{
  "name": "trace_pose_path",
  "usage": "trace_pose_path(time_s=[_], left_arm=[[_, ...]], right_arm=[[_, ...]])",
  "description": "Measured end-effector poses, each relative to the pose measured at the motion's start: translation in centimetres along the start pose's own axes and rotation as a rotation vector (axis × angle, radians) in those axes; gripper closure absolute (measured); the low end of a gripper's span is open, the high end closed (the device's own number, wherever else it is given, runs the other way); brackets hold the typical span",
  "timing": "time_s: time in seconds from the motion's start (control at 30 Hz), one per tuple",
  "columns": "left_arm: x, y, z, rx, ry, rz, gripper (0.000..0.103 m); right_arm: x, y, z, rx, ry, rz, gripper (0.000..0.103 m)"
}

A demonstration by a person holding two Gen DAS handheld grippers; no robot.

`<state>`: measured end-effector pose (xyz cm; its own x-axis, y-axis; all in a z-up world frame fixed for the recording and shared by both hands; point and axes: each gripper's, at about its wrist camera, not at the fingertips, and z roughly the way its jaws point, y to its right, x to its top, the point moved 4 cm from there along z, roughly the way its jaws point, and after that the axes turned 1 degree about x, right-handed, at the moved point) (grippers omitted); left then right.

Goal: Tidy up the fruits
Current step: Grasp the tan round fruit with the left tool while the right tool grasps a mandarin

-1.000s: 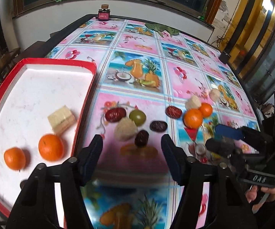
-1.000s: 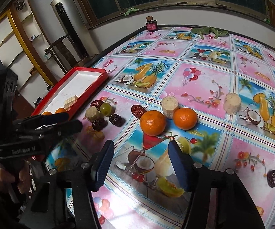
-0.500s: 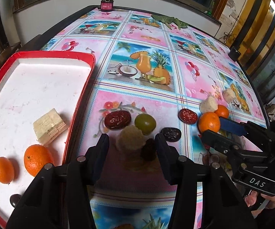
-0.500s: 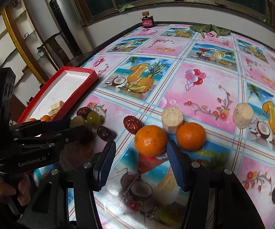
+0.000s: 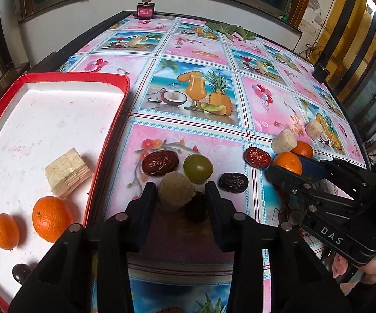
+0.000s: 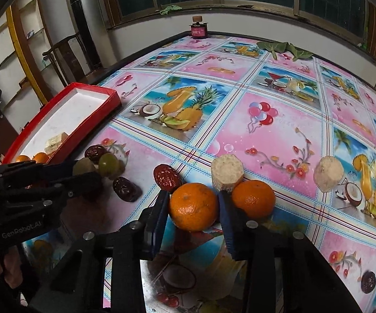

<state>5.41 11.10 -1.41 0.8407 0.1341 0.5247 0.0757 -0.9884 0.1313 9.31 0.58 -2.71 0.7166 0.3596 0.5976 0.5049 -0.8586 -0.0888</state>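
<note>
My left gripper is down on the table, its fingers around a pale rough lump and a dark date; the left finger touches the lump. A red date, a green fruit and another dark date lie just beyond. My right gripper has its blue-padded fingers on both sides of an orange. A second orange and a pale lump sit right beside it. The red tray at left holds two oranges, a wafer block and a dark fruit.
A red date lies left of the held orange, another pale lump to the right, a small dark date at lower right. A red jar and green leaves sit at the table's far edge.
Both grippers moved forward and down and narrowed. The left one now brackets the pale lump and dark date. The right one has closed around the near orange.
</note>
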Motion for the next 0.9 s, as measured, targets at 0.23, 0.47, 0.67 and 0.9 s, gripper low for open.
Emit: trace_pose_path(time_s=[0.23, 0.47, 0.67, 0.9], left_arm=[[-0.4, -0.3, -0.8, -0.001, 0.005, -0.006, 0.071], [-0.9, -0.4, -1.3, -0.001, 0.005, 0.001, 0.075], [-1.5, -0.7, -1.8, -0.018, 0.007, -0.018, 0.075], [-2.5, -1.0, -2.4, -0.034, 0.005, -0.016, 0.075]], right_arm=[[0.0, -0.3, -1.0, 0.029, 0.015, 0.009, 0.065], [0.2, -1.0, -2.5, 0.041, 0.039, 0.001, 0.065], [0.0, -1.5, -3.6, 0.044, 0.049, 0.001, 0.065], [-0.5, -2.0, -4.5, 0.056, 0.061, 0.007, 0.065]])
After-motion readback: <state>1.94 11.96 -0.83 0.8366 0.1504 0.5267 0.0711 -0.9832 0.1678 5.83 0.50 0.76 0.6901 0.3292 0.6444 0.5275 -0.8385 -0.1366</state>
